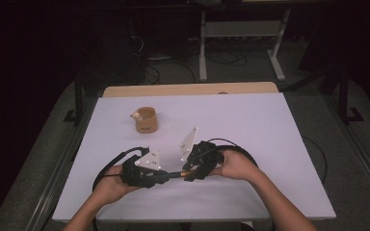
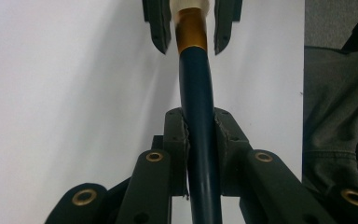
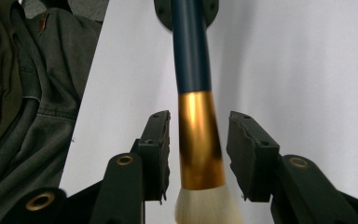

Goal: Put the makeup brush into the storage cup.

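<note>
From the high view, your two hand-held grippers meet low over the near middle of the white bench (image 1: pixel 270 125), tips facing, with one brush (image 1: pixel 176 174) bridged between them. The left hand-held gripper (image 1: pixel 163 177) has the handle end; the right hand-held gripper (image 1: pixel 189 172) sits at the ferrule end. One tan cup (image 1: pixel 146 119) stands well apart, farther back and to the left.

In the left gripper view, your jaws are clenched on the dark blue handle (image 2: pixel 200 140), pads pressed against both sides. That is the sound place to hold: a stiff, light rod, though likely smooth and prone to swivel if you slacken.

In the right gripper view, your jaws stand released either side of the gold ferrule (image 3: pixel 199 140), with a gap showing at each pad. The pale bristles (image 3: pixel 209 207) below are soft and would splay or crush, so avoid gripping them; take the ferrule or handle instead.

Count: one brush, one cup, two grippers.
</note>
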Tool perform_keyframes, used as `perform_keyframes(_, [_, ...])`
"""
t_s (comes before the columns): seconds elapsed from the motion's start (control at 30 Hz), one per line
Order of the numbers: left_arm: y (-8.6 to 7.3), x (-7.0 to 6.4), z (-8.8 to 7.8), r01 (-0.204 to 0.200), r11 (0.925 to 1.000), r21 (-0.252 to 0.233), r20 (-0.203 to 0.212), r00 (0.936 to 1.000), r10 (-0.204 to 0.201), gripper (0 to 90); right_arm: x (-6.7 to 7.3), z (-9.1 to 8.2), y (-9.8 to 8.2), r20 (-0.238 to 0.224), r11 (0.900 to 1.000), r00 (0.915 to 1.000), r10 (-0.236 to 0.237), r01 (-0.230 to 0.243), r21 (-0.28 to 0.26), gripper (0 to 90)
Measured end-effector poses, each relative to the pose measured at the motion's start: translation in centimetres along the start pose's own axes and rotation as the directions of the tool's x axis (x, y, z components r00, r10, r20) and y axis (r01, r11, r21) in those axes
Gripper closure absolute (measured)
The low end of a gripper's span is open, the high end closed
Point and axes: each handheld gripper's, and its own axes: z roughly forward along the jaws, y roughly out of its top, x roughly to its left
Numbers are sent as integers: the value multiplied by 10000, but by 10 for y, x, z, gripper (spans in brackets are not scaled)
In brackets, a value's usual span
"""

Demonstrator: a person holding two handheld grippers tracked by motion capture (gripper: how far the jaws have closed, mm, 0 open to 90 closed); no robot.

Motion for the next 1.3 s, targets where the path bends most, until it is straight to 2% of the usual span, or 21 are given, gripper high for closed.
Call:
perform_keyframes(0.07, [0,1,-3,-85,10000,3,28,10000,85,774,0,2,-1,-24,10000,10000,52,-52,4,597])
perform_keyframes(0.13, [-1,1,-4,-3,10000,-97,103,9999,4,774,-1,2,-2,-27,9999,9999,-115,115,1,666])
perform_keyframes(0.2, [-2,0,-3,20,9999,-140,117,9999,-18,773,0,0,-1,-56,9994,9995,-327,326,-93,675])
perform_keyframes(0.37, [-5,2,-1,239,9996,-158,452,9987,-231,762,4,-4,1,-136,9994,9993,-336,336,-40,684])
perform_keyframes(0.4, [-5,2,0,124,9999,-91,426,9990,-120,759,4,-4,2,-105,9987,9987,-504,503,-46,684])
perform_keyframes(0.53, [-2,1,5,114,9999,-39,548,9984,-112,709,6,-8,7,-81,9981,9986,-532,534,304,685])
perform_keyframes(0.6, [0,0,6,75,9999,-107,558,9984,-69,704,7,-8,12,-18,9958,9973,-737,737,537,686])
perform_keyframes(0.67, [2,-1,9,296,9994,-192,619,9977,-284,703,8,-9,15,-44,9946,9966,-818,819,644,686])
perform_keyframes(0.73, [5,-1,12,315,9994,-121,700,9971,-306,685,9,-10,19,-24,9934,9962,-872,871,745,686])
perform_keyframes(0.83, [8,0,15,320,9995,-46,612,9976,-317,685,9,-11,25,110,9885,9929,-1184,1168,965,686])
perform_keyframes(0.9, [9,0,15,302,9994,-153,595,9978,-292,672,9,-12,28,153,9855,9906,-1361,1338,1047,686])
perform_keyframes(1.0, [13,-1,17,499,9985,-222,694,9964,-483,665,9,-12,32,168,9818,9889,-1477,1446,1228,686])
perform_keyframes(1.07, [16,0,18,557,9980,-296,691,9962,-536,673,10,-12,34,107,9822,9885,-1508,1486,1145,685])
perform_keyframes(1.13, [18,1,17,443,9987,-240,622,9972,-427,700,12,-12,36,8,9879,9934,-1144,1137,1057,685])
perform_keyframes(1.2, [18,3,17,585,9981,-188,698,9959,-570,724,12,-13,36,65,9896,9946,-1041,1029,1003,684])
perform_keyframes(1.3, [17,4,16,751,9964,-404,679,9951,-722,734,10,-16,35,142,9935,9955,-939,928,656,681])
